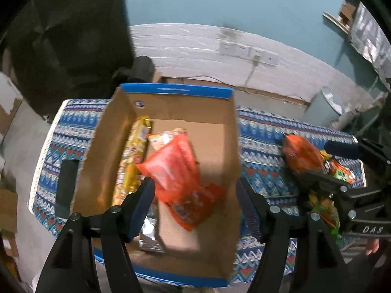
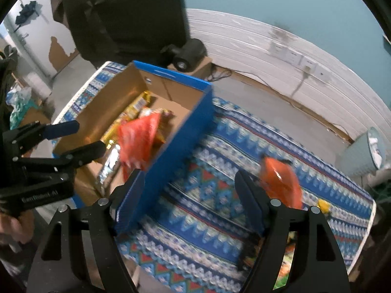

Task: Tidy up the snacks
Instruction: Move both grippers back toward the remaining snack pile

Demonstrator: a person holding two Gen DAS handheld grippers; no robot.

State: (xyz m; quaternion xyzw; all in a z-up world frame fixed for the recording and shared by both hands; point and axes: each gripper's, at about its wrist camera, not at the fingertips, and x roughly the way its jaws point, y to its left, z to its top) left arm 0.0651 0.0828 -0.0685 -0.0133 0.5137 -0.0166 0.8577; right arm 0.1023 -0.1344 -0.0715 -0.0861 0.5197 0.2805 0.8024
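Observation:
A cardboard box (image 1: 110, 131) with blue outer walls stands on the patterned table; it also shows in the right wrist view (image 2: 180, 122). Inside lie a red-orange snack bag (image 1: 176, 171), a yellow packet (image 1: 134, 156) and a silver packet (image 1: 149, 234). My left gripper (image 1: 195, 190) is open over the box, empty, with the red bag just below it. My right gripper (image 2: 188, 185) is open and empty above the table, beside the box's right wall. An orange snack bag (image 2: 281, 180) lies on the cloth by its right finger, also seen in the left wrist view (image 1: 303, 153).
The table wears a blue patterned cloth (image 2: 220, 210). More snack packets (image 1: 325, 210) lie at the table's right end. A black slab (image 1: 66, 188) lies left of the box. A dark chair (image 2: 122, 12) stands behind the table, a grey bin (image 1: 325, 107) at far right.

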